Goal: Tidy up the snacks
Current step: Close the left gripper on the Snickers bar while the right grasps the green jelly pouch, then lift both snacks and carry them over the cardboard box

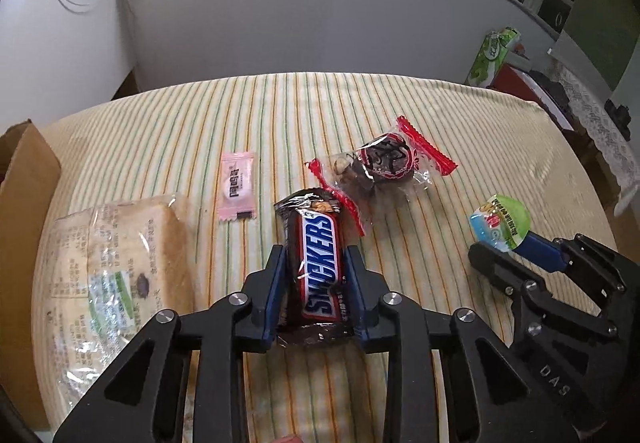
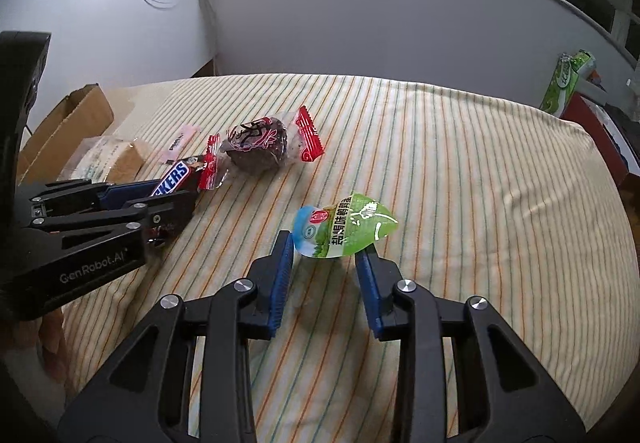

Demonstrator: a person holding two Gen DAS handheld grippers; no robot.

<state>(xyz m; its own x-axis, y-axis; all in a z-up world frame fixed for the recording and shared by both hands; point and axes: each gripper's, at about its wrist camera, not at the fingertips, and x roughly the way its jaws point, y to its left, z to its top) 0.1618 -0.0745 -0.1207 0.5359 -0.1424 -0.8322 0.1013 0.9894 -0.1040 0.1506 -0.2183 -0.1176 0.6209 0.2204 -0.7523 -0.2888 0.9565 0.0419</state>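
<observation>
A Snickers bar (image 1: 318,235) lies lengthwise on the striped cloth, and my left gripper (image 1: 315,259) is shut on it with both blue pads against its sides. In the right wrist view the same bar (image 2: 173,179) pokes out beyond the left gripper (image 2: 180,195). A green and blue sealed packet (image 2: 344,227) sits at the tips of my right gripper (image 2: 328,245), which is shut on its near end. Seen from the left wrist, that packet (image 1: 500,223) sits between the right gripper's (image 1: 506,249) fingers, far right.
A bagged bread slice (image 1: 120,255) lies left of the bar, beside a cardboard box (image 1: 24,203). A pink candy (image 1: 237,185) and a red-ended wrapper with a dark snack (image 1: 384,163) lie just beyond. The striped cloth (image 2: 480,163) covers the table; a green tissue pack (image 1: 494,57) stands off it, far right.
</observation>
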